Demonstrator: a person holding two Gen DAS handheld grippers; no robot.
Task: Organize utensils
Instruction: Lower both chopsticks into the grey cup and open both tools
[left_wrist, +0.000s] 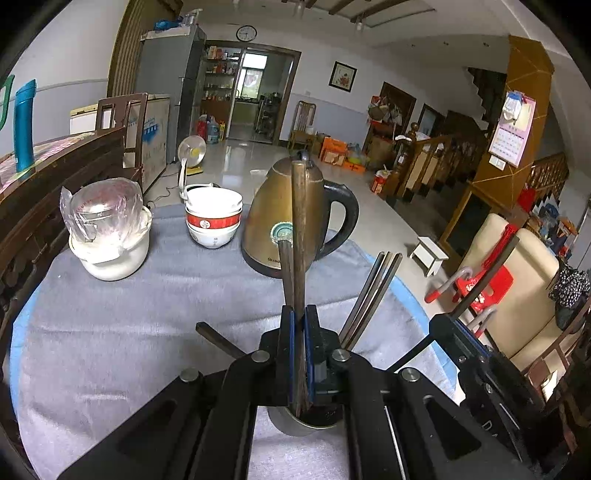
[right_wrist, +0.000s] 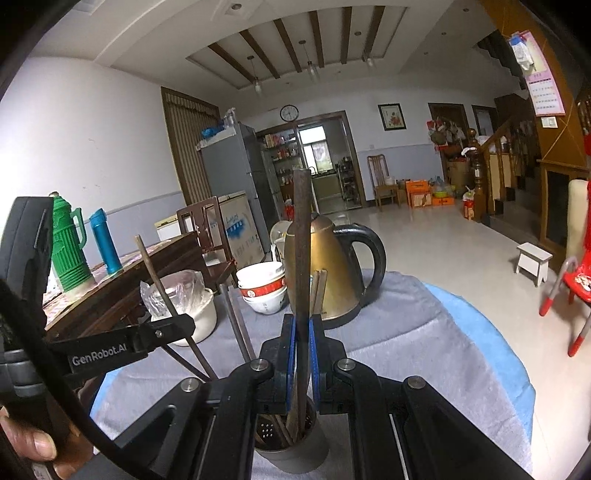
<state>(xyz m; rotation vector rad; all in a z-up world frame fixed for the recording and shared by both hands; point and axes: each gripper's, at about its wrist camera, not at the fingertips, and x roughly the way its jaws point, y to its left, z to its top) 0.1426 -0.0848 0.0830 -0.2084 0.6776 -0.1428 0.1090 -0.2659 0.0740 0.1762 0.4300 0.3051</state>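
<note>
A family home's open living room: refrigerator (left_wrist: 168, 85), wall clock (left_wrist: 246, 33), wooden staircase (left_wrist: 436, 155), kettle (left_wrist: 288, 218) on table.

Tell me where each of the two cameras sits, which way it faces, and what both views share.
Left wrist: sits on the left tool, looking along its fingers over the grey cloth toward the kettle; its own fingers clamp chopsticks above the metal cup; the right tool shows at right.
Right wrist: sits on the right tool, facing the same room; it clamps one chopstick over the cup; the left tool and a thumb show at left.
Shared: kettle, stacked bowls, cup, wall clock.
</note>
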